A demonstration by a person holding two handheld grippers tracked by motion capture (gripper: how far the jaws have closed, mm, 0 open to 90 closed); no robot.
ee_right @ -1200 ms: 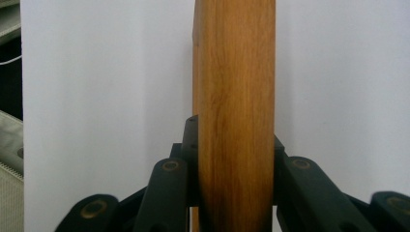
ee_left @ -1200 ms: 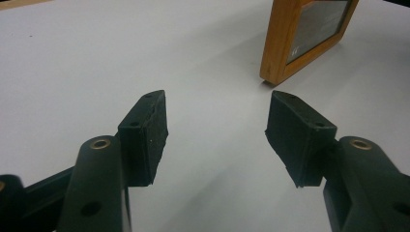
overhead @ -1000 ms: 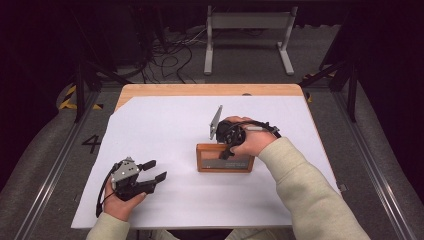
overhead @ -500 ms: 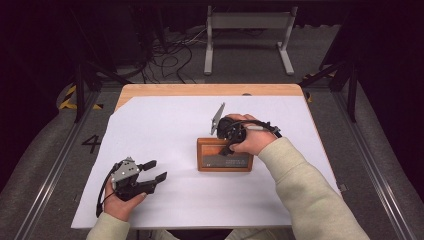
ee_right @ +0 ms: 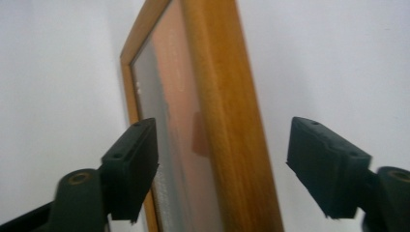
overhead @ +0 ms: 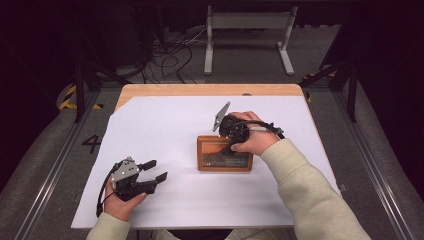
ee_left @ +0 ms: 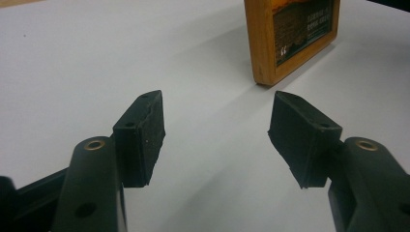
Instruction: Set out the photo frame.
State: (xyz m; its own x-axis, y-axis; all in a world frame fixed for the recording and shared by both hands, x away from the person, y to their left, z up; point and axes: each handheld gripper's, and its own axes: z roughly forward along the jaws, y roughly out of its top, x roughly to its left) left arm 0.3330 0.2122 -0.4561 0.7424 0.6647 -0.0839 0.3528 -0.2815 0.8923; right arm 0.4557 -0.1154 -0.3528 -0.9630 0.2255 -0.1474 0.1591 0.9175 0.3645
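Left side of the table [overhead: 165, 125]: the white sheet there is bare around the left gripper [overhead: 155, 170], which rests low near the front edge, well apart from the picture frame [overhead: 224, 155]; nothing lies between the two; the person's left hand [overhead: 121, 200] grips the body from behind, forearm entering from the near edge, the gripper pointing level toward the frame; its jaws stand released with only white surface between them, having just been opening a little further; in the left gripper view the left gripper [ee_left: 215, 130] faces a corner of the frame [ee_left: 290, 38] ahead and to the right.

Centre: the wooden frame lies on the sheet, glass face showing a dark print with lettering; a grey plate tilts up just behind it.

Right side: the right hand [overhead: 255, 140] comes over the frame's right end, wrist bent, the right gripper [overhead: 231, 148] pointing down onto it; in the right gripper view the right gripper [ee_right: 222, 166] straddles the frame's wooden rail [ee_right: 222, 121], pads clear of it on both sides; the jaws have just been opening, released, with the frame between them.
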